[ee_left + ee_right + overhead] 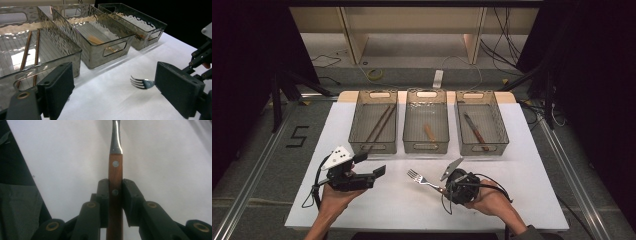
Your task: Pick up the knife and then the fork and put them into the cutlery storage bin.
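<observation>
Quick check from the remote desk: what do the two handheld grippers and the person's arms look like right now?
Both are black. The left gripper has blocky flat jaws, brass-coloured pivot rings and a pale three-cornered plate on top. The right gripper has a grey plate and looping black cable. Forearms bare; dark sleeve edge at right.

Fork (115, 170): smooth reddish-brown wood handle with two metal rivets; neck and tines of glossy, mirror-bright metal. Right gripper (115, 185): matt black plastic, brass-coloured bushings. Bins (110, 37): smoky clear plastic, glossy, rippled walls. Table cover (512, 165): matt white, paper-like. Chopsticks (31, 50): brown wood.
</observation>
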`<state>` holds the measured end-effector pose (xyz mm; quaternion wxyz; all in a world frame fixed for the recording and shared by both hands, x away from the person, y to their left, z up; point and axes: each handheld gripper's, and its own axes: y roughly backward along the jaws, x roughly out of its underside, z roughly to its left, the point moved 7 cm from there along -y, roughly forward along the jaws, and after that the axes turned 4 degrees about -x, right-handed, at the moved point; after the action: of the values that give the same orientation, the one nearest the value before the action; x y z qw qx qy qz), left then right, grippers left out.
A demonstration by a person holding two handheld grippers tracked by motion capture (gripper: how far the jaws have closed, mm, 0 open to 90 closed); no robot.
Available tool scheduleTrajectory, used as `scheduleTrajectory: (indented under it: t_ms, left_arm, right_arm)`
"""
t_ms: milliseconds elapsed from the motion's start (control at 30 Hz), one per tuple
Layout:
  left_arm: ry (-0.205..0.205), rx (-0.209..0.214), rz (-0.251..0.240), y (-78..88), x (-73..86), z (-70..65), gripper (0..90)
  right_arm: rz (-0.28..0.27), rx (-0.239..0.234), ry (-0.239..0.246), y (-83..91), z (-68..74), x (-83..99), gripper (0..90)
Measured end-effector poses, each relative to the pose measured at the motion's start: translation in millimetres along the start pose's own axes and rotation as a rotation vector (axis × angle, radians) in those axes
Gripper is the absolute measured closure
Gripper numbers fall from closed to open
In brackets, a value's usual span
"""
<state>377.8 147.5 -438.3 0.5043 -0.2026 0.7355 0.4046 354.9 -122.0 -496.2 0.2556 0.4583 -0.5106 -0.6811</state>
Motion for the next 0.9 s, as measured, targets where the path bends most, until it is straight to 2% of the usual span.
scheduleTrajectory:
  t_ms: [267, 900]
  left_arm:
    - [0.003, 0.000, -0.001, 0.3, -0.2, 0.3, 15.1]
    - [0.014, 0.002, -0.008, -0.2, -1.0, 1.0, 15.1]
  right_arm:
    - [-0.029, 0.031, -0.061, 14.6, -22.0, 7.6, 77.0]
    - [-0.185, 0.107, -0.183, 65.2, -76.3, 6.3, 77.0]
